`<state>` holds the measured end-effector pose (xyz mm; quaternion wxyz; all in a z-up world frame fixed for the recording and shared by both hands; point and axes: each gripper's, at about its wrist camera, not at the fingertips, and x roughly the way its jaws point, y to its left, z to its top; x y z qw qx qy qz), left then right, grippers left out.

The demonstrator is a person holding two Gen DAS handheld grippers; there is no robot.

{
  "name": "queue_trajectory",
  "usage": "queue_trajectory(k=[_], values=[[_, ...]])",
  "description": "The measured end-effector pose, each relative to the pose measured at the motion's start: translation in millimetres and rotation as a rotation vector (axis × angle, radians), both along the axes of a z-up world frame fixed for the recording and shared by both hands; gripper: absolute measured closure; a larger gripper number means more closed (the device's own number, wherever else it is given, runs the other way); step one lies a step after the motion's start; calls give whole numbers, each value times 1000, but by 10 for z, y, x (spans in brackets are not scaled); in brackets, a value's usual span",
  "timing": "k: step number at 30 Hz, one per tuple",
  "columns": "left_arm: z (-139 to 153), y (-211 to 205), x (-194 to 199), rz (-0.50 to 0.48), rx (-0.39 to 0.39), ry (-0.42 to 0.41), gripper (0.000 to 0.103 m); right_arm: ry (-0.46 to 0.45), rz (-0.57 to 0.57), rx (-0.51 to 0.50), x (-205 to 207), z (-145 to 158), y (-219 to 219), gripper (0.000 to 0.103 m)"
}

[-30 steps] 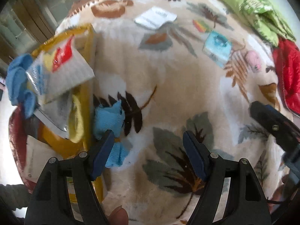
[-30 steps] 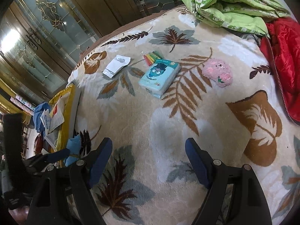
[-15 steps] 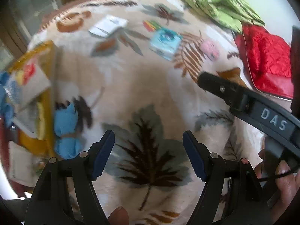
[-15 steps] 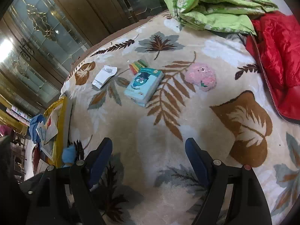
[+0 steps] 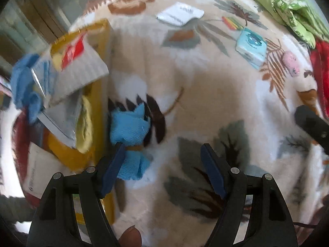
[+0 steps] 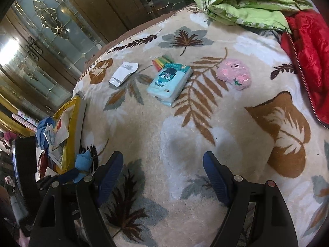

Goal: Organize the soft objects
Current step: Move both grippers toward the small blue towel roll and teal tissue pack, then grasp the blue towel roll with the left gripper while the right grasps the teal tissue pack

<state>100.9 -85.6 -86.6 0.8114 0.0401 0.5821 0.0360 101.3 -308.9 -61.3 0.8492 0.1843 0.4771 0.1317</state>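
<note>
Swinging back toward the yellow bin (image 5: 102, 111) since half a second ago, my left tool (image 5: 162, 166) again has the blue cloth (image 5: 129, 127) at lower left of its frame, lying on the blanket (image 5: 205, 94) just beside the bin, its lower end behind the left fingertip. Both that tool and my right tool (image 6: 163, 175) are spread wide with nothing between the pads. In the right view, a pink plush (image 6: 234, 74) lies upper right and a teal pack (image 6: 169, 83) at upper centre.
</note>
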Motion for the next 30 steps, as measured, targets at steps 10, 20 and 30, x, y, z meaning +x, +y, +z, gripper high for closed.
queue_trajectory(k=[10,20,30], values=[[125,-596,-216,-231,-216,48,28,-36,-122,13,2,84,-289,23],[110,-9,67,-44,-115,7,28,3,-45,29,143,-7,-70,23],[-136,24,122,-40,-235,137,28,140,-84,-12,1166,-87,110,23]])
